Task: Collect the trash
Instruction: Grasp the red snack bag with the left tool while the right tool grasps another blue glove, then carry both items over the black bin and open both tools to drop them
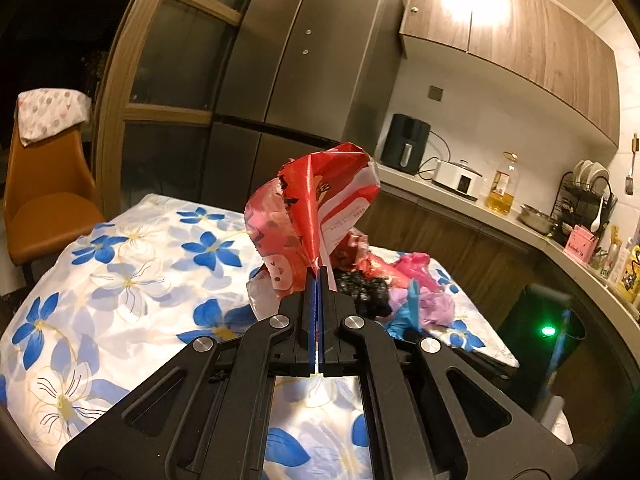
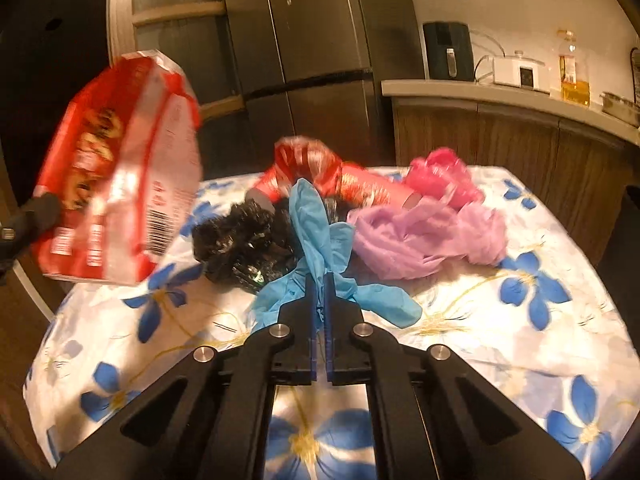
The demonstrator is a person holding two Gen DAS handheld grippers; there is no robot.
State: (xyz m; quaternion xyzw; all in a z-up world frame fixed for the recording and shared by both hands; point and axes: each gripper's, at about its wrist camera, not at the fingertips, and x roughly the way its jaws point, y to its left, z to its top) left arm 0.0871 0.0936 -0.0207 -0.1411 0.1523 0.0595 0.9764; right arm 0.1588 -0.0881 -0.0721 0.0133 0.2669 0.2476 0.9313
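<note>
My left gripper [image 1: 319,276] is shut on a red and white snack bag [image 1: 320,196] and holds it above the table; the same bag [image 2: 116,176] shows lifted at the left of the right wrist view. My right gripper [image 2: 319,280] is shut on a blue glove [image 2: 320,236] that lies at the front of the trash pile. Behind the glove lie a crumpled black bag [image 2: 236,240], a lilac bag [image 2: 428,236], a pink bag [image 2: 440,176] and a red wrapper [image 2: 316,168].
The table carries a white cloth with blue flowers [image 2: 520,320]. A fridge [image 1: 296,60] stands behind it, an orange chair [image 1: 44,184] to the left. A counter [image 1: 480,208] with appliances runs along the right. A dark bin [image 1: 536,320] stands right of the table.
</note>
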